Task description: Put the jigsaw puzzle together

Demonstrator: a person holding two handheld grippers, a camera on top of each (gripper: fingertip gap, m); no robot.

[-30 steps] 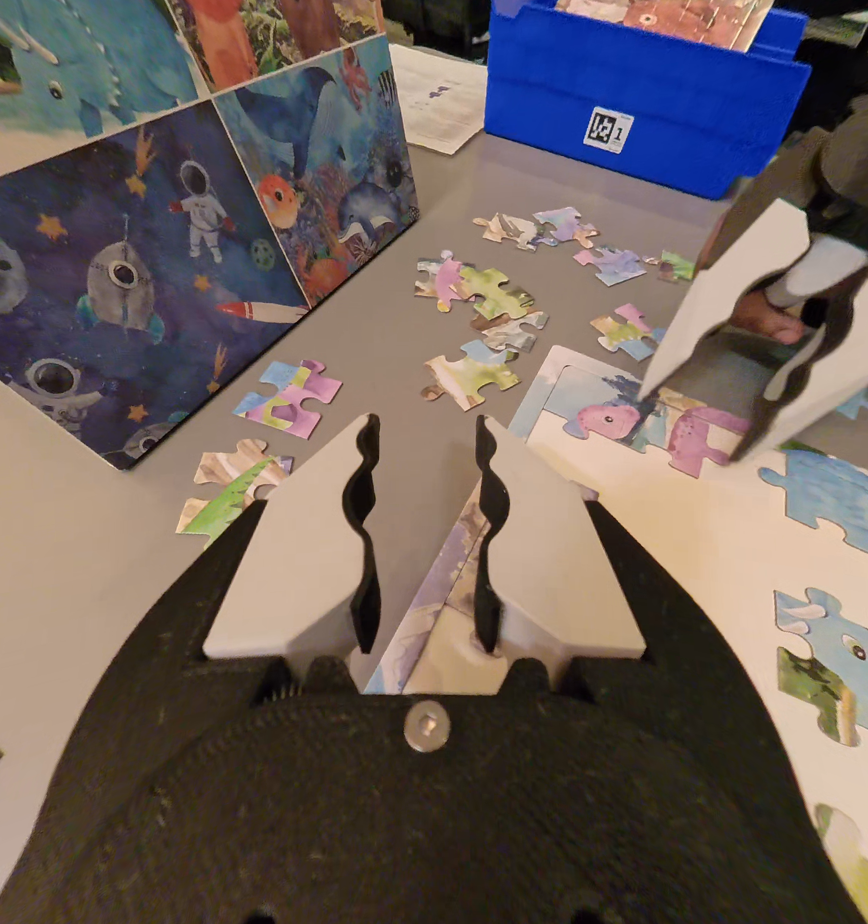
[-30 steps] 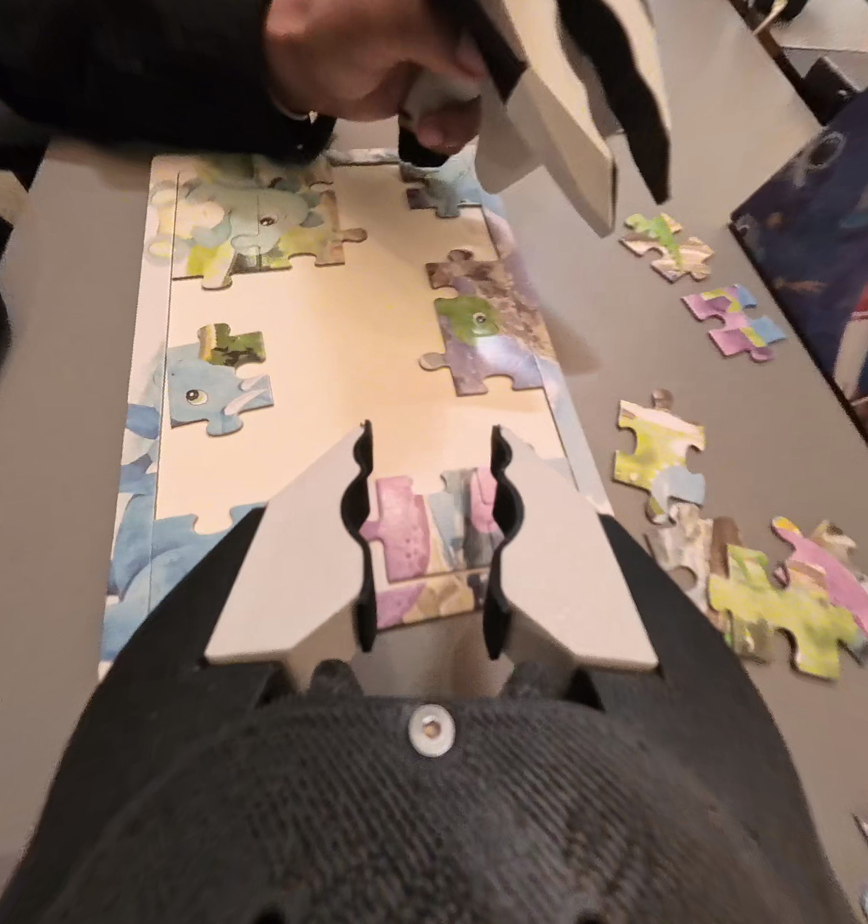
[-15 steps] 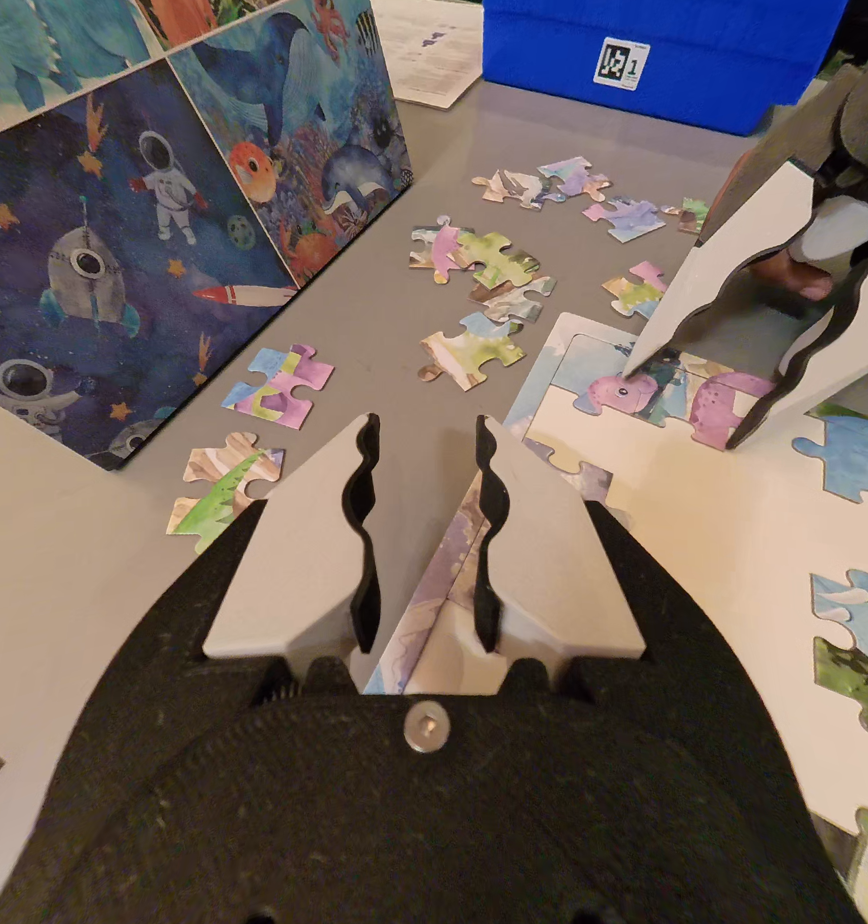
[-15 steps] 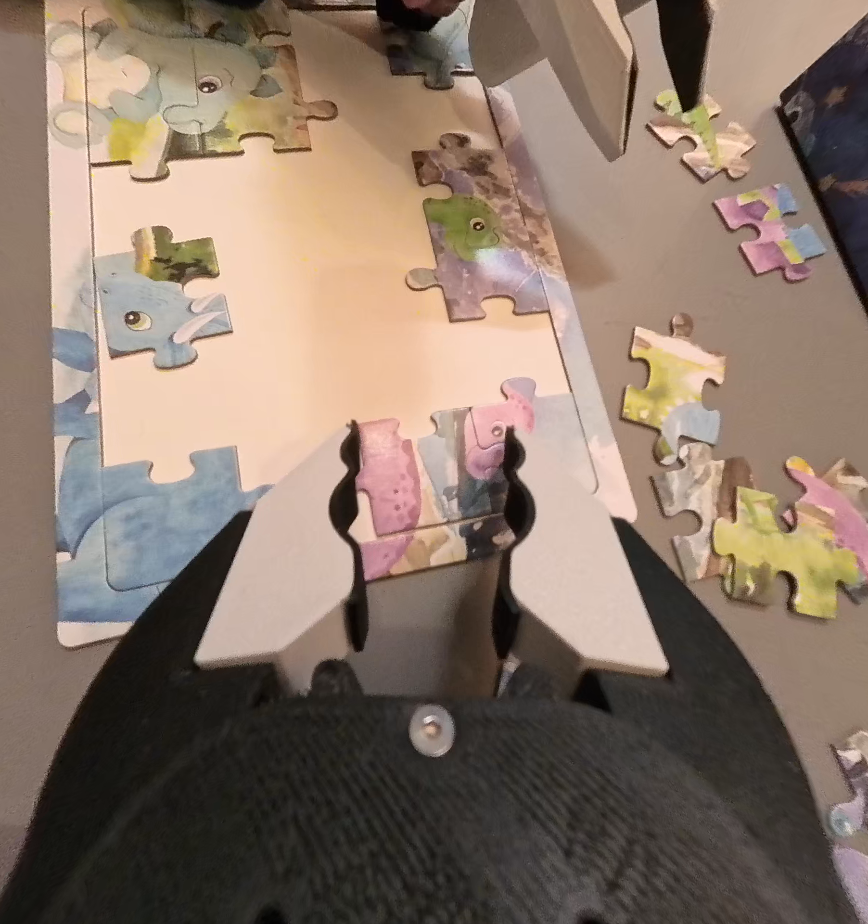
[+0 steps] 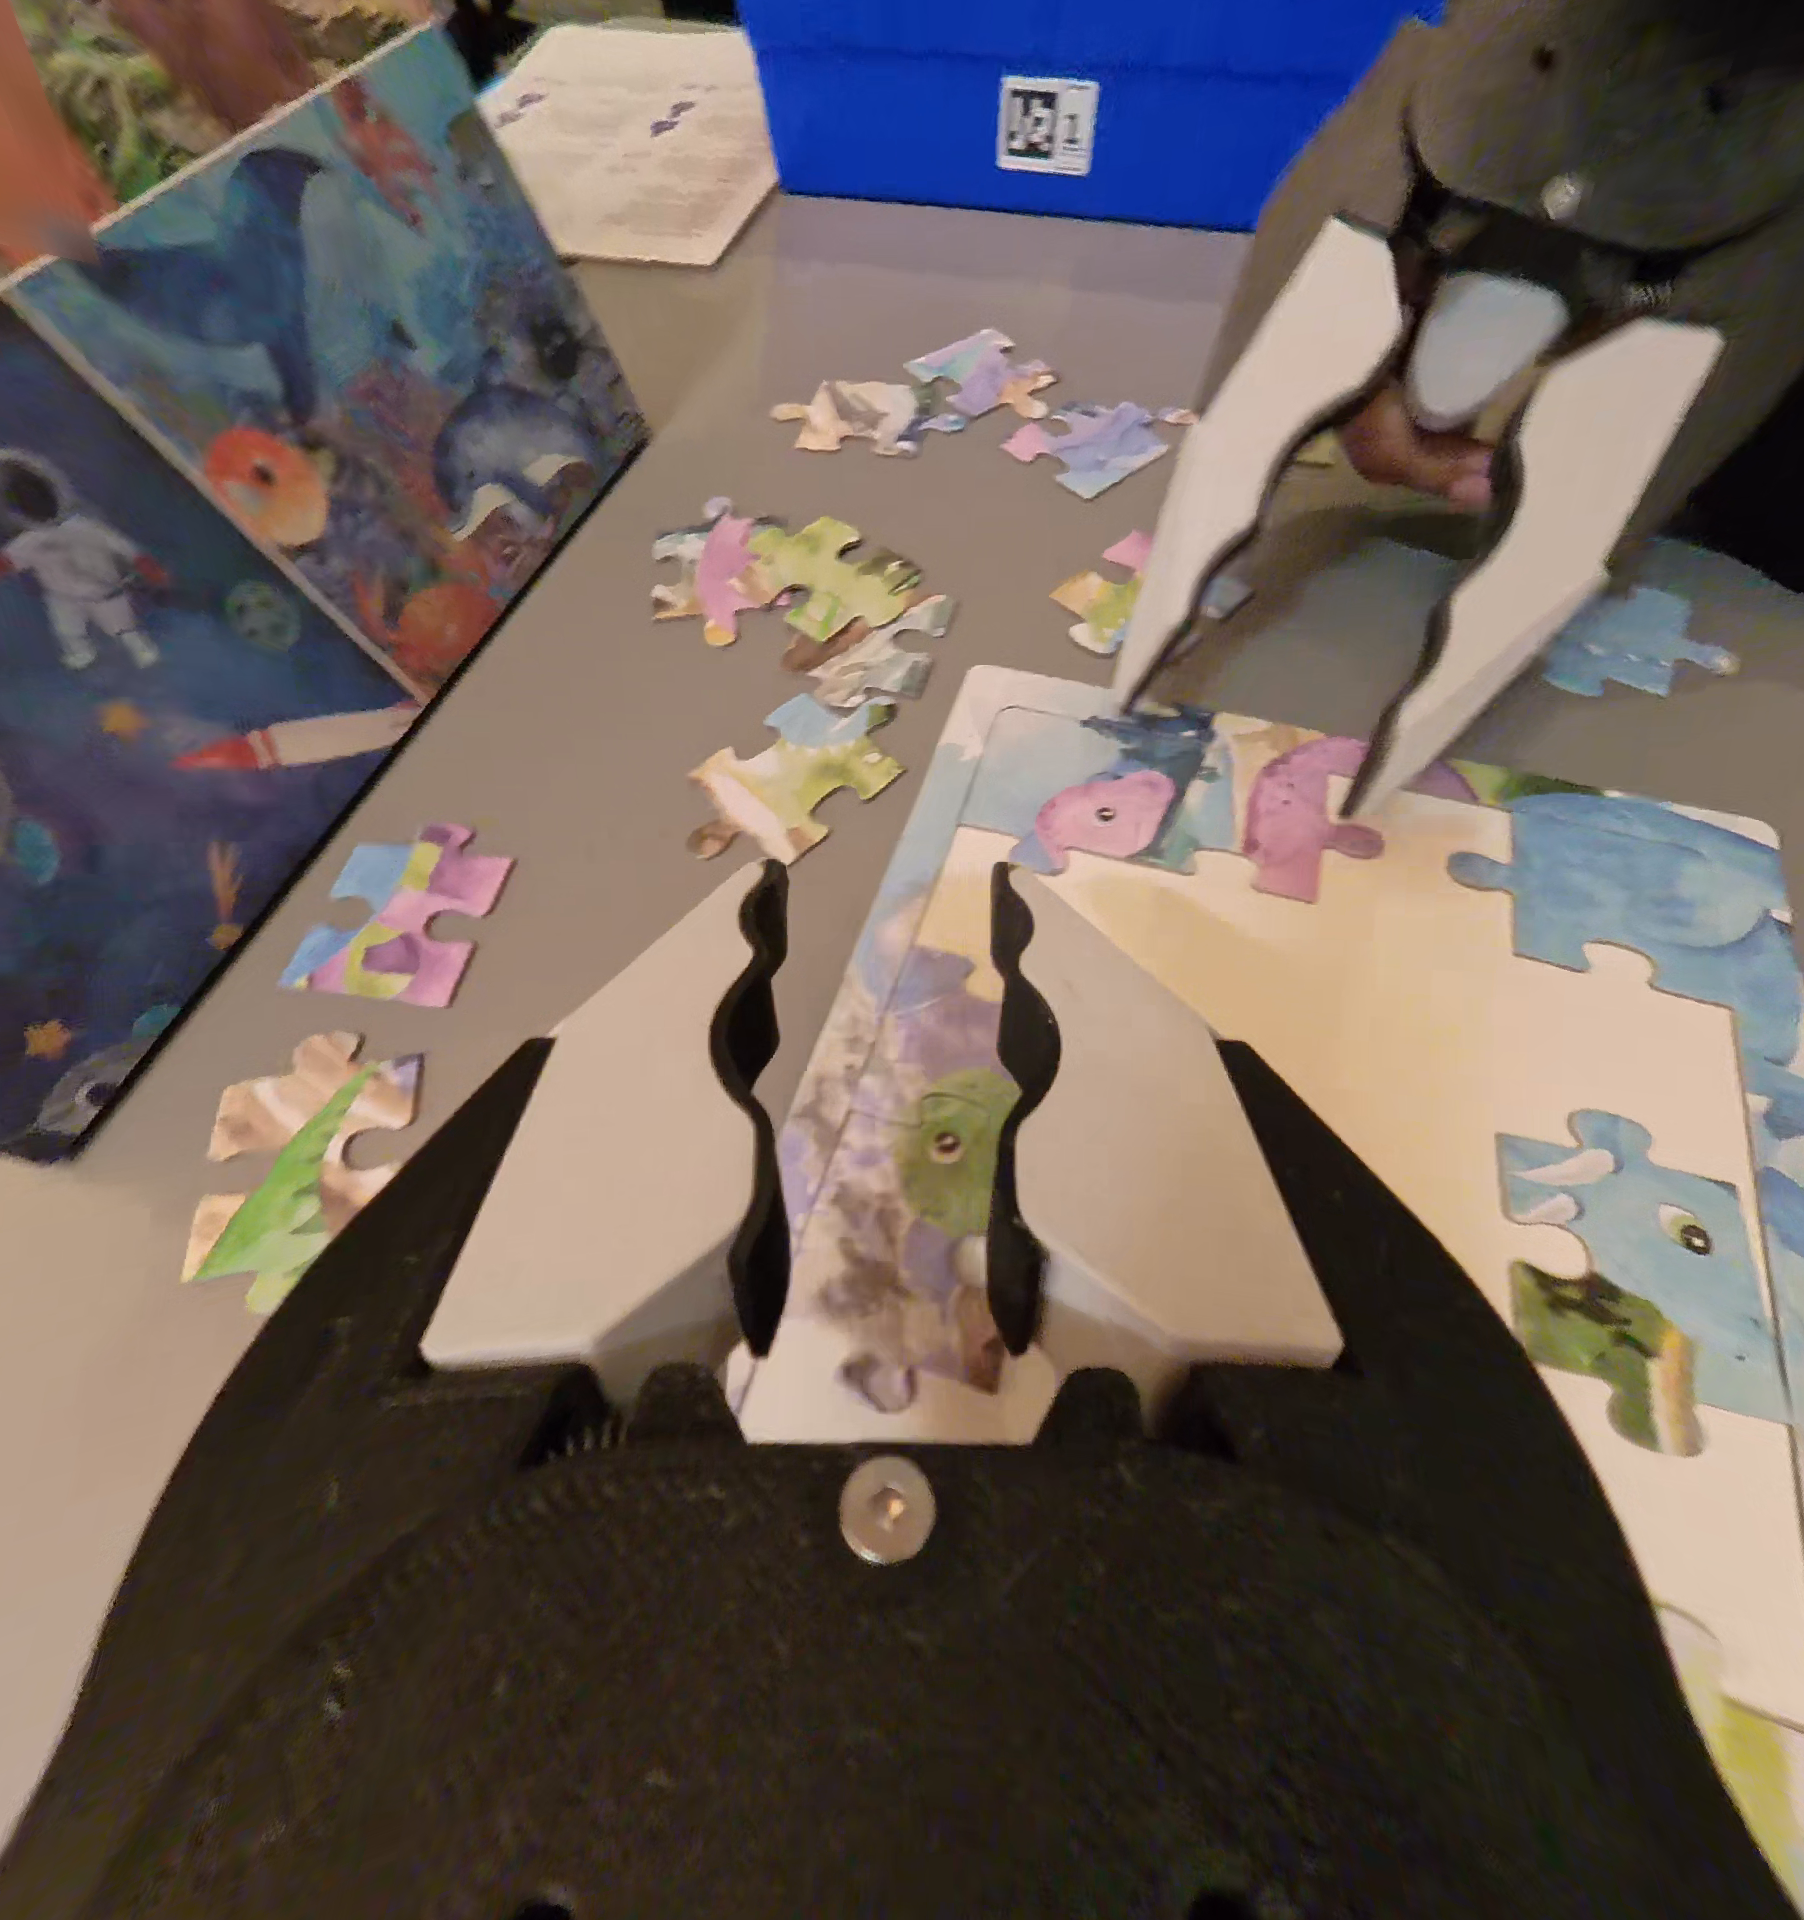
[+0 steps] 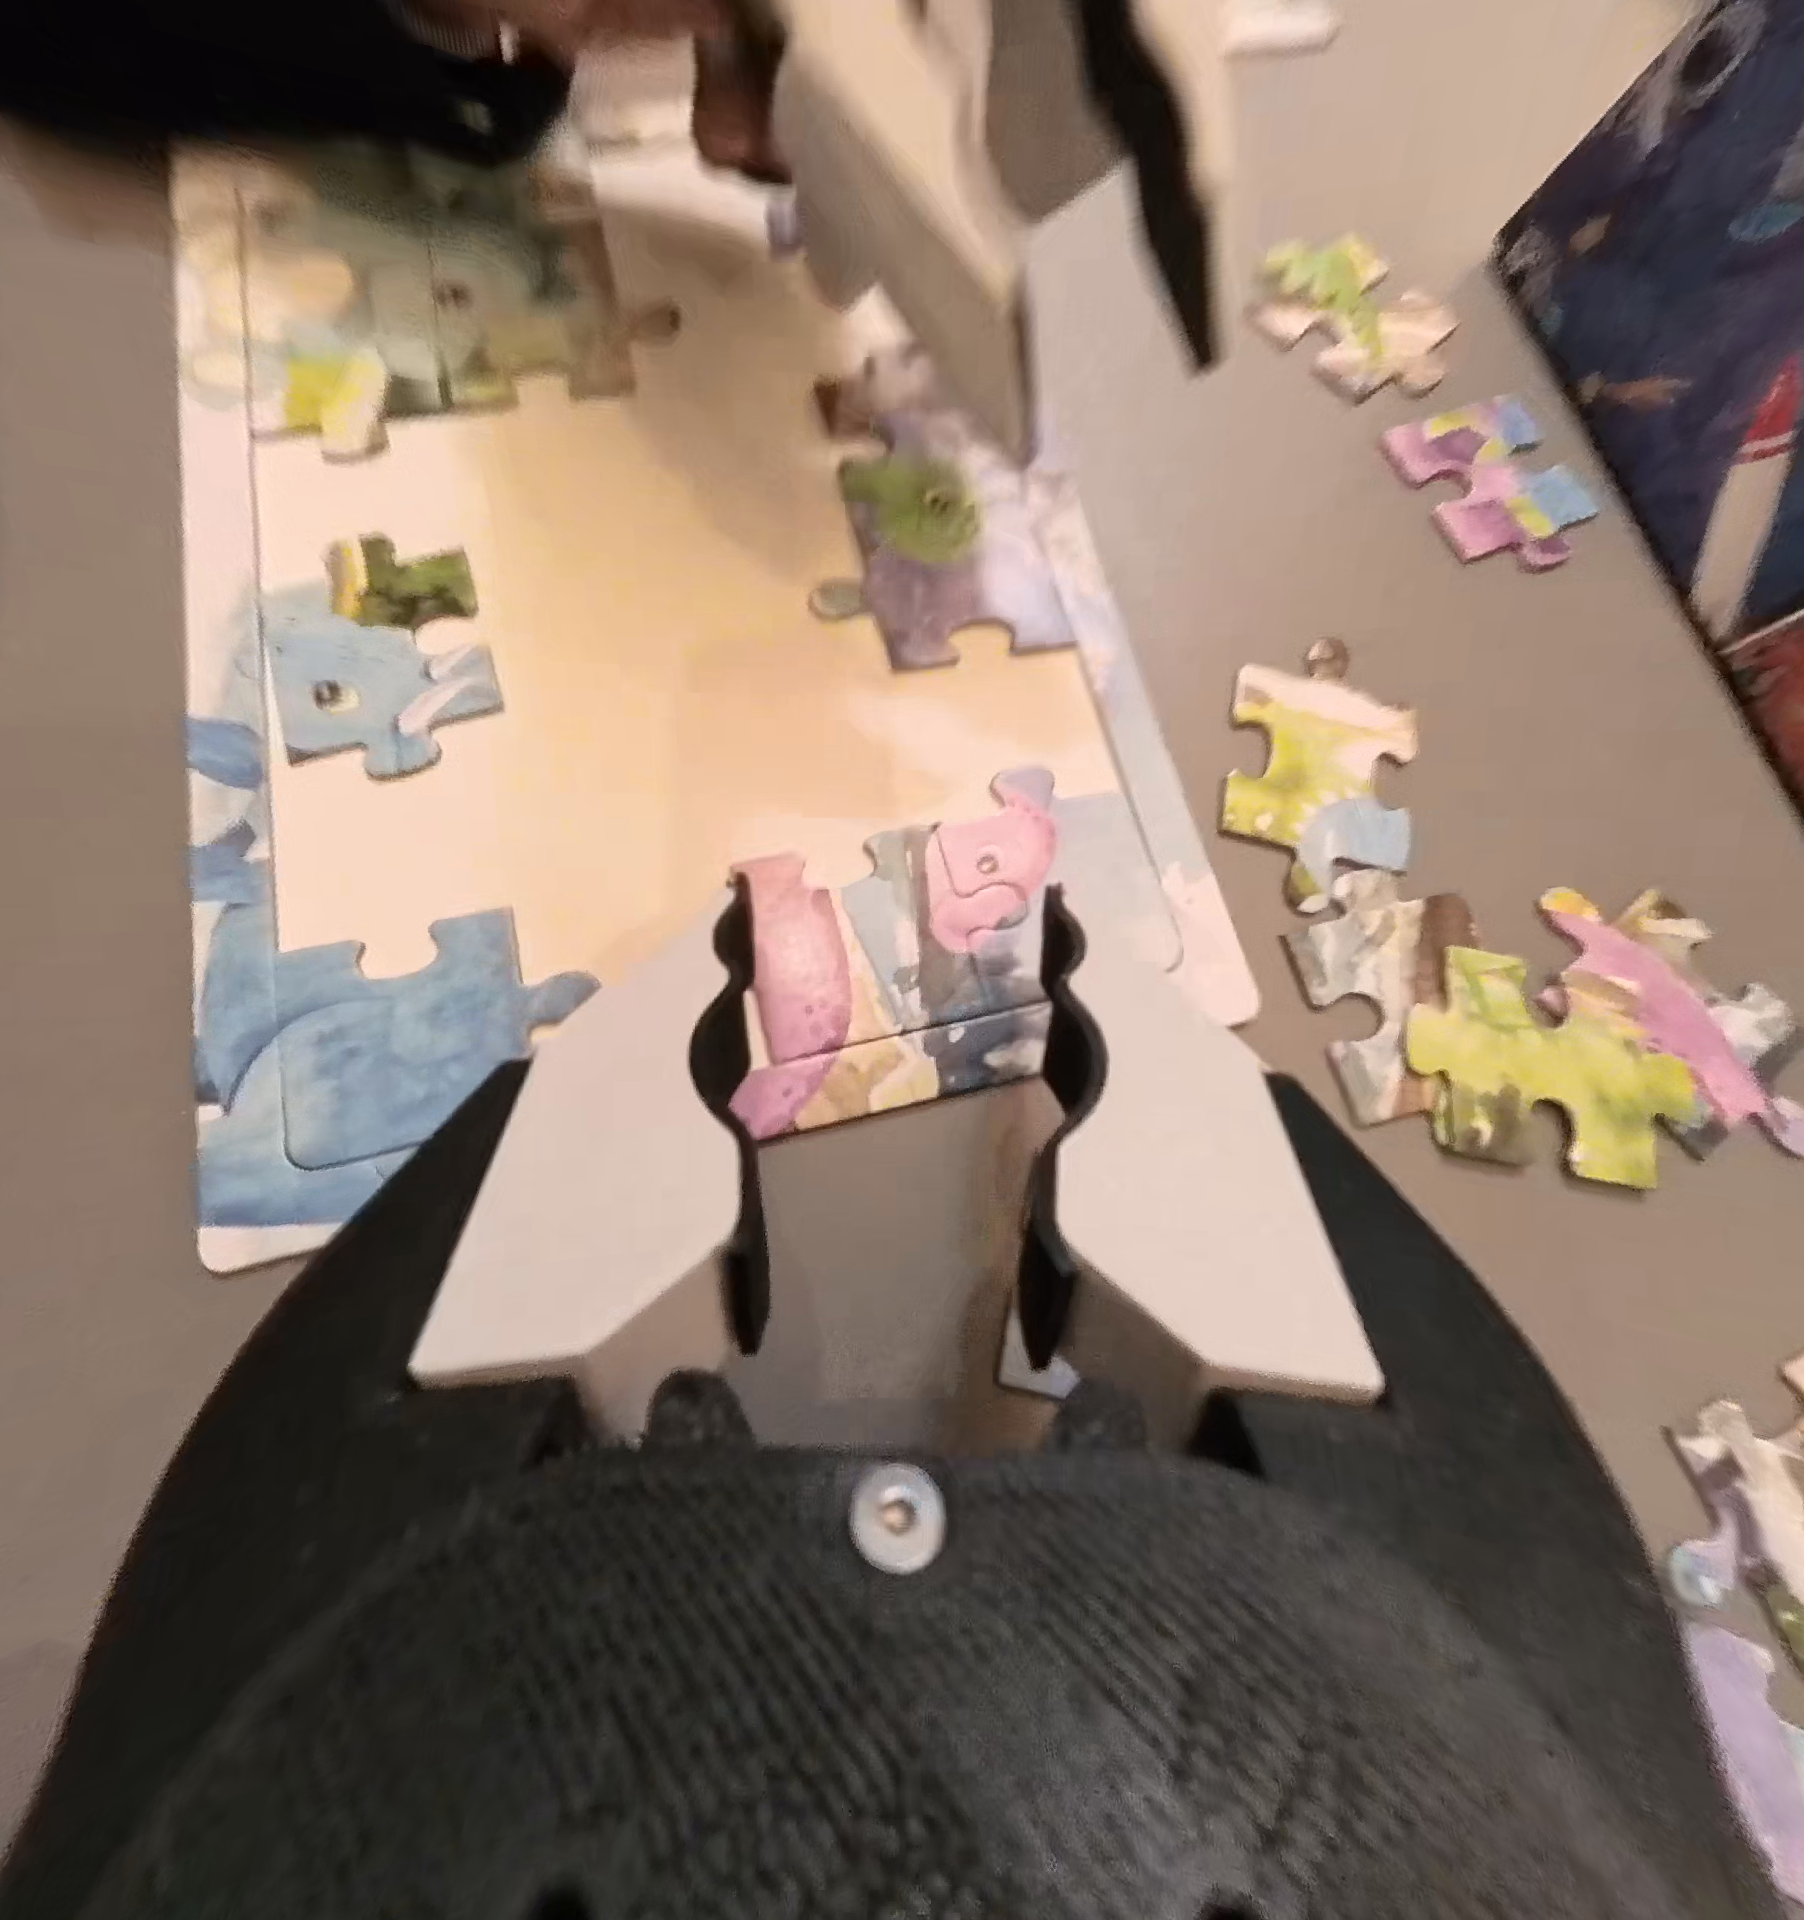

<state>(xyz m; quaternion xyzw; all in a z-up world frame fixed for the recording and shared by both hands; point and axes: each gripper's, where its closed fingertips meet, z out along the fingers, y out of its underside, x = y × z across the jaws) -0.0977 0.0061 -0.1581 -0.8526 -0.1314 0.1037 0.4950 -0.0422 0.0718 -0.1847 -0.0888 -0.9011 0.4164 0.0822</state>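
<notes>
Tabletop [image 5: 981,281]: grey, carrying everything below.

Picture boards [image 5: 202,582]: large space and sea scenes, propped at the left.

Blue bin [image 5: 981,62]: far edge, beside a printed sheet [image 5: 638,156].

Puzzle tray [image 5: 1345,997]: cream, on the right half. Mostly bare. Seated pieces: a big blue block [image 5: 1656,914] along its right side, a blue horned animal [image 5: 1646,1226], a green-faced purple piece [image 5: 939,1132], and a pink pair [image 5: 1199,821] in the far left corner.

Loose pieces [image 5: 794,582]: scattered left of the tray and beyond it, near but apart from it.

Right claw [image 5: 1251,748]: spread, holding nothing, tips set down on either side of the pink pair, apparently pressing it into the corner.

Left claw [image 5: 882,883]: spread, empty, hovering over the tray's left border.

Step in hand, by my reading: seating the corner pieces. Next calls for lifting off and picking a loose piece, probably the green-and-blue one [image 5: 784,779] just beside the tray.
</notes>
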